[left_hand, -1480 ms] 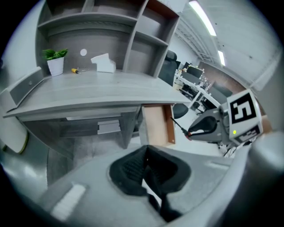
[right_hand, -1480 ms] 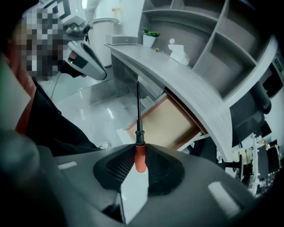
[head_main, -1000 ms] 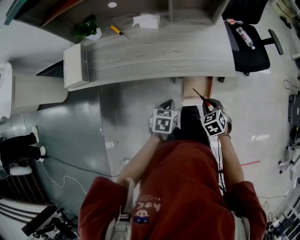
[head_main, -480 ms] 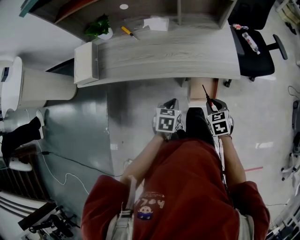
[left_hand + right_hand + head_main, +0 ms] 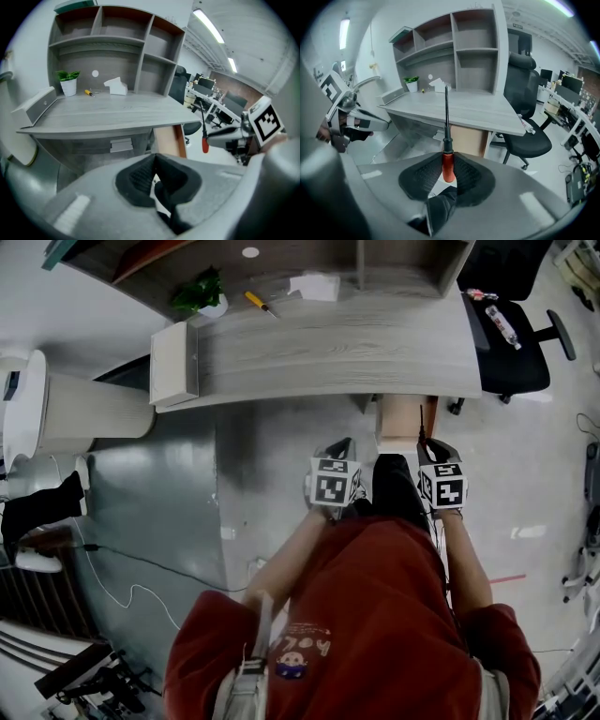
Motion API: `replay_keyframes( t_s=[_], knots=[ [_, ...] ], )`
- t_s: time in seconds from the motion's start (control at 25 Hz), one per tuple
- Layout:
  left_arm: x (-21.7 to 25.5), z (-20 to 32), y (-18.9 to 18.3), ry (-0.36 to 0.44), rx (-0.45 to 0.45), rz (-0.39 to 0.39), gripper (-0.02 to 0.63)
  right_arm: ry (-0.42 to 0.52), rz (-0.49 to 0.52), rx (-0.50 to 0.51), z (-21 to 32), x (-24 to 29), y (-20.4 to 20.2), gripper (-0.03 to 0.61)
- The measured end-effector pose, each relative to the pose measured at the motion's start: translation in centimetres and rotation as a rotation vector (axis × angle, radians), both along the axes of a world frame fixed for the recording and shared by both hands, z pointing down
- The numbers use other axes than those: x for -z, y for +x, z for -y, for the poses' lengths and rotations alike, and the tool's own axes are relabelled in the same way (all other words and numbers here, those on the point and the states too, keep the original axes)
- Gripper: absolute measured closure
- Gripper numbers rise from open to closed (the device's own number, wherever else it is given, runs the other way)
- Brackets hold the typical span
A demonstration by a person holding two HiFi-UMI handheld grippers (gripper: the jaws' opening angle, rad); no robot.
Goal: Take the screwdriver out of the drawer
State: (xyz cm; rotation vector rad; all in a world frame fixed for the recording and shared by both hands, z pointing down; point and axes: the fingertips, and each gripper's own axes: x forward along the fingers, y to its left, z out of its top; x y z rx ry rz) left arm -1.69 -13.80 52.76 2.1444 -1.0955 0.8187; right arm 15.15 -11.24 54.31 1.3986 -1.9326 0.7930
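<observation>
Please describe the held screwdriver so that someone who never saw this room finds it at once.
In front of the grey desk, the person holds two grippers. The right gripper is shut on the screwdriver, its dark shaft pointing toward the desk. Its red handle sets it apart from the yellow tool on the desk.

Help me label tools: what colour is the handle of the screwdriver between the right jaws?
Red; the screwdriver shows clearest in the right gripper view.
</observation>
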Motion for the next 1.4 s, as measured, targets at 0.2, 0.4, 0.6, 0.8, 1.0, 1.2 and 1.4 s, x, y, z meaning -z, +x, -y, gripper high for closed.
replay_keyframes(
  t_s=[0.2,0.4,0.6,0.8,1.0,1.2,1.4],
  knots=[
    [0.0,0.2,-0.2,0.000,0.011,-0.001,0.614,-0.017,0.026,-0.033,0.2,-0.1,0.1,0.506],
    [-0.2,0.1,-0.3,-0.001,0.018,0.000,0.614,-0.024,0.036,-0.048,0.4,-0.3,0.0,0.506],
    [-0.2,0.0,-0.5,-0.001,0.027,0.001,0.614,-0.039,0.038,-0.079,0.2,-0.5,0.3,0.506],
    [-0.2,-0.1,-0.7,-0.002,0.032,0.001,0.614,-0.036,0.035,-0.085,0.2,-0.6,0.4,0.506],
    [-0.2,-0.1,-0.6,0.000,0.029,0.001,0.614,-0.034,0.034,-0.087,0.2,-0.5,0.4,0.506],
    [-0.1,-0.3,-0.9,0.002,0.031,0.000,0.614,-0.028,0.027,-0.079,0.0,-0.4,0.1,0.506],
    [-0.2,-0.5,-1.1,-0.003,0.035,-0.002,0.614,-0.030,0.020,-0.076,0.0,-0.4,0.1,0.506]
  ],
)
